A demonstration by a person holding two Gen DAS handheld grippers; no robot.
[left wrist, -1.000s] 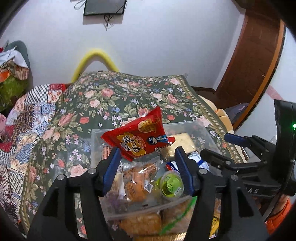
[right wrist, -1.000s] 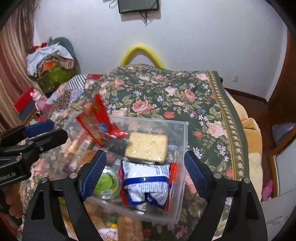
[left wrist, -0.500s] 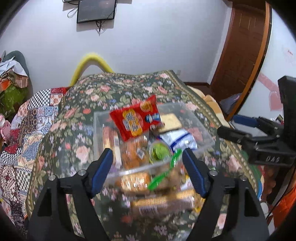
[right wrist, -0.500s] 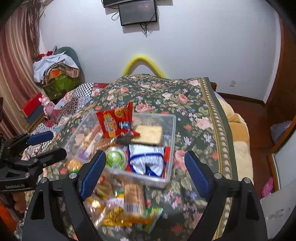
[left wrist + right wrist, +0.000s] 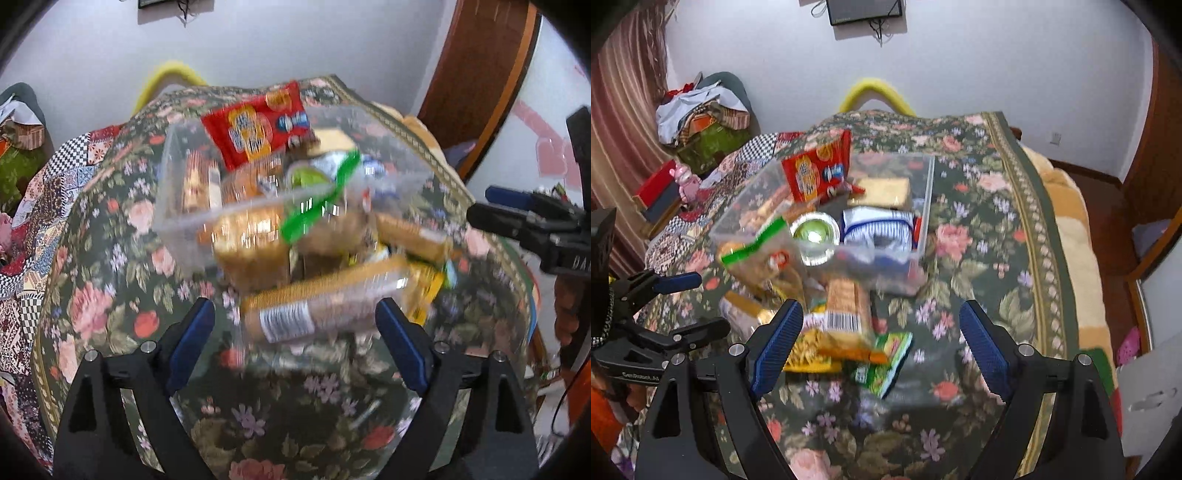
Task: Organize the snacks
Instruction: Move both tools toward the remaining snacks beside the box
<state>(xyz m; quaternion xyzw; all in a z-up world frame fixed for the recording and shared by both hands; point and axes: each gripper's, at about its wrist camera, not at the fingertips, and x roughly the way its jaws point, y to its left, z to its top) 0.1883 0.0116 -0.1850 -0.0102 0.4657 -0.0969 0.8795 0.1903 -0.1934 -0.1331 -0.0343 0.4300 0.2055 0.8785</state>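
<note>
A clear plastic box [image 5: 173, 206] [image 5: 929, 192] sits on the floral bedspread. In it are a red snack packet [image 5: 258, 125] [image 5: 816, 170], a green cup [image 5: 814, 236], a blue-and-white packet [image 5: 877, 229] and a biscuit pack [image 5: 884, 188]. In front of the box lies a pile of loose snacks: a long wrapped biscuit roll [image 5: 325, 306] [image 5: 846, 302], a green-topped bag [image 5: 757, 247] and a green packet [image 5: 881, 365]. My left gripper [image 5: 295, 339] is open and empty, near the roll. My right gripper [image 5: 881, 343] is open and empty above the pile.
The floral bedspread [image 5: 982, 229] covers a bed with a patchwork quilt [image 5: 26, 229] on the left. A yellow arch [image 5: 875, 92] stands at the far end. The bed edge and a wooden door [image 5: 476, 85] are on the right.
Both grippers have pulled back from the box toward the near side of the bed and opened wider. The loose snack pile has come into view. The red packet stays in the box.
</note>
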